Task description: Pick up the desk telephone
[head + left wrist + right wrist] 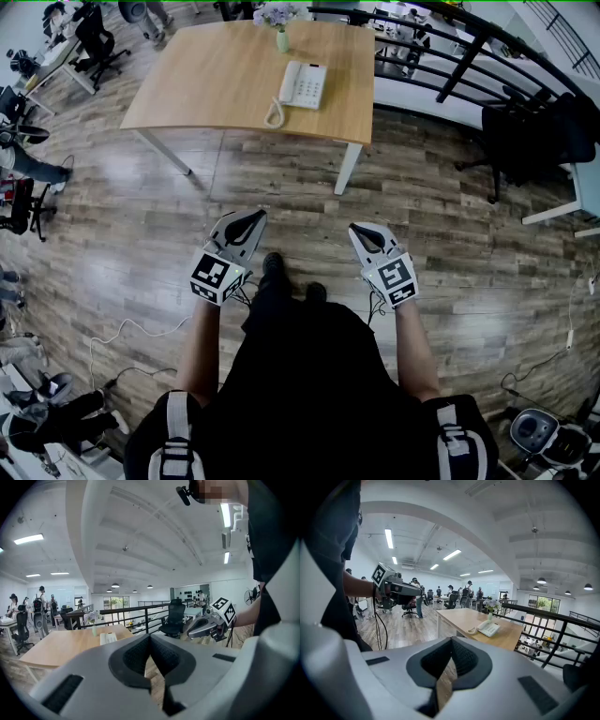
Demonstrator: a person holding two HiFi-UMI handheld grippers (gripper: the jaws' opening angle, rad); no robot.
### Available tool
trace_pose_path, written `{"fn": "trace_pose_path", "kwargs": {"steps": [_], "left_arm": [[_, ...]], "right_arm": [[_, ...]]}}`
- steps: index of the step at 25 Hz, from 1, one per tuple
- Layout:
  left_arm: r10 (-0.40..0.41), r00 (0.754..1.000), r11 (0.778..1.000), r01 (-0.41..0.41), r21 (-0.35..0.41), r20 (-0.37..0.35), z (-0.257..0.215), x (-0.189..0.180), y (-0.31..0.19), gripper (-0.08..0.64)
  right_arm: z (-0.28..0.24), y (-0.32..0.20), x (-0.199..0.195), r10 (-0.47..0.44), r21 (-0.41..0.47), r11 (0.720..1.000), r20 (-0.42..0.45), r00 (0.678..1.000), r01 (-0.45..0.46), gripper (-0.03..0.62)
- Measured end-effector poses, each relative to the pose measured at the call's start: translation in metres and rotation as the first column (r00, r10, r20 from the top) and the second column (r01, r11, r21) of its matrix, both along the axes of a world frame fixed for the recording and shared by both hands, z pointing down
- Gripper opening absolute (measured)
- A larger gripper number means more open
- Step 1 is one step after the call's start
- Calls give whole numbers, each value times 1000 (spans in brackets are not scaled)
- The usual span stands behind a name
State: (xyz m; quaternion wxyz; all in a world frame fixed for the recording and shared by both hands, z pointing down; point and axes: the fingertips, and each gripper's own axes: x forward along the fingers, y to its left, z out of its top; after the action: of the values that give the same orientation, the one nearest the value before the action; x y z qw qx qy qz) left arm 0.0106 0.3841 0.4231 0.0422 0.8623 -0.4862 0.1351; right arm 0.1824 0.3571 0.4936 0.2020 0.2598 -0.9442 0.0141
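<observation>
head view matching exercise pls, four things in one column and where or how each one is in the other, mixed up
Things:
1 phone
2 vase
3 left tongs
4 chair

Place or state:
a shut, over the floor
b standing right of the table
c at the table's far edge
d lying on the table, toward its right side

Pairs: 1-d, 2-c, 3-a, 4-b

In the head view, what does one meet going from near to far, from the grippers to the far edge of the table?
Left gripper and right gripper, side by side → floor → table → telephone → vase
</observation>
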Motion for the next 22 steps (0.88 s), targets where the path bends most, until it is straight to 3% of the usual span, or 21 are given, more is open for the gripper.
{"fn": "trace_pose_path", "kwargs": {"steps": [14,22], "left_arm": [[-15,1000,1000,15,-6,12,2,-4,-8,21],[-2,1000,1000,2,-6,-10,4,-22,-45,21]], "right_arm": [[4,-8,-1,4,-36,999,60,998,-2,25],[11,-38,-10,54,-44,998,22,998,-53,25]]}}
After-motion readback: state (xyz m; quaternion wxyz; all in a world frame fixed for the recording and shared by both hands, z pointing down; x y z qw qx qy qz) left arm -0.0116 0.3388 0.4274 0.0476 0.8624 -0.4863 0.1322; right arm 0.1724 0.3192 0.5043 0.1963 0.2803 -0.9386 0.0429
